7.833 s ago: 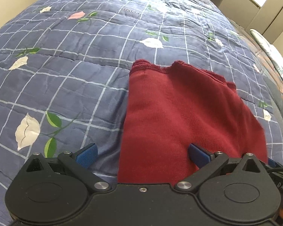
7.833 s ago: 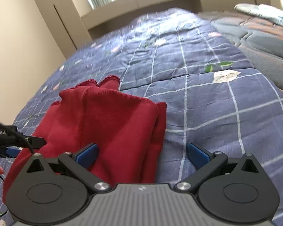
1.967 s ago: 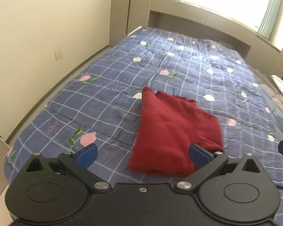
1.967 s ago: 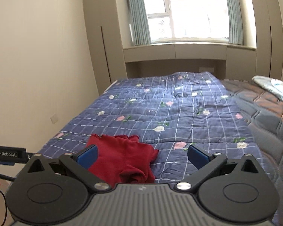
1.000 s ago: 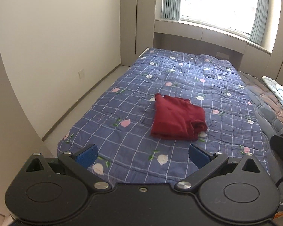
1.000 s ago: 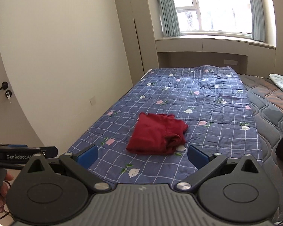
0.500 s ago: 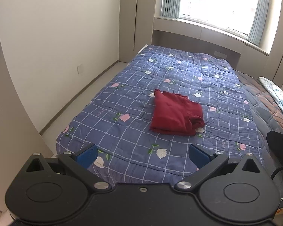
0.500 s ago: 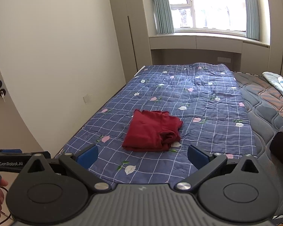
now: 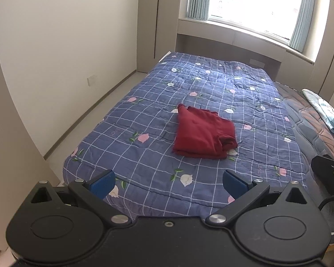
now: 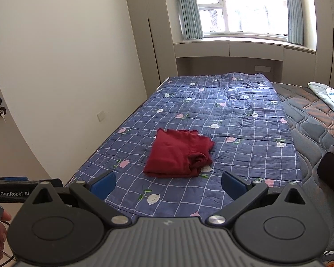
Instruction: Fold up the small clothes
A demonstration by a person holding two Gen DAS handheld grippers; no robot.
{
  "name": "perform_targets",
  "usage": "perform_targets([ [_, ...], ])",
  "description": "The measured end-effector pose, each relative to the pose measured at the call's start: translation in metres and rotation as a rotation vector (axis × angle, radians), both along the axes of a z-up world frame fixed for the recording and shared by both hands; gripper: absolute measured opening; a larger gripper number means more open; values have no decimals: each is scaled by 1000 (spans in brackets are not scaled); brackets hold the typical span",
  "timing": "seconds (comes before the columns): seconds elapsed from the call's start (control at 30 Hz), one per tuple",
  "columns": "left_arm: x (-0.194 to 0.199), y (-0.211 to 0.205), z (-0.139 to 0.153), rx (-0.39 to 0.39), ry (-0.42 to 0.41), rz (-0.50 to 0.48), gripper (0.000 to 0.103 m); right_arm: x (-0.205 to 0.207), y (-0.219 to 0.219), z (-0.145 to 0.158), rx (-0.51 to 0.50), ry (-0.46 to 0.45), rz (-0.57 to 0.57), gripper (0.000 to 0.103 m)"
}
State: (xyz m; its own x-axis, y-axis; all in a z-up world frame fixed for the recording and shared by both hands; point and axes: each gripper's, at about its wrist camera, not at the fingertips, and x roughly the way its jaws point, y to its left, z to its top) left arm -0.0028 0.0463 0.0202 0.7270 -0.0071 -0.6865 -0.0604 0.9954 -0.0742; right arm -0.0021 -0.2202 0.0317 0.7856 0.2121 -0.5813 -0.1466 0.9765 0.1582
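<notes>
**Folded garment left on the quilt as both grippers are drawn back**

Compared with the views from a few seconds ago, in which the red cloth filled the frames right at the fingertips, the red garment (image 9: 203,136) is now seen from far off, lying as a compact folded bundle near the middle of the blue checked quilt (image 9: 144,160). Between half a second ago and now little has shifted apart from a slight further retreat. From this it may be judged that the fold on this piece is finished and the withdrawal nearly done; one corner of the bundle looks bunched, so the fold is not perfectly flat.

The left gripper (image 9: 169,181) is held well apart from the bed's near end, aimed along the quilt, its blue pads spread wide with nothing between them. The right gripper (image 10: 168,182) is posed likewise, jaws wide and empty, with the garment (image 10: 178,155) centred ahead of it. A second patterned cloth (image 10: 329,98) is seen at the far right on the bare mattress (image 10: 309,133), untouched
</notes>
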Motion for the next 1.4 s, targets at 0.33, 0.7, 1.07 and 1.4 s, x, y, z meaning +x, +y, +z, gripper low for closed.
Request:
perform_targets([
  [0.33,-1,0,-1,2,11,8,102,3,-2,-2,6,15,4,103],
  [0.7,-2,0,-2,3,21,23,102,7,0,-3,10,17,13,103],
  [1.07,-1,-1,-2,5,25,27,102,9,-1,-5,17,21,16,103],
  [1.4,2,-4,-2,5,33,31,102,13,-5,-5,25,29,14,103],
])
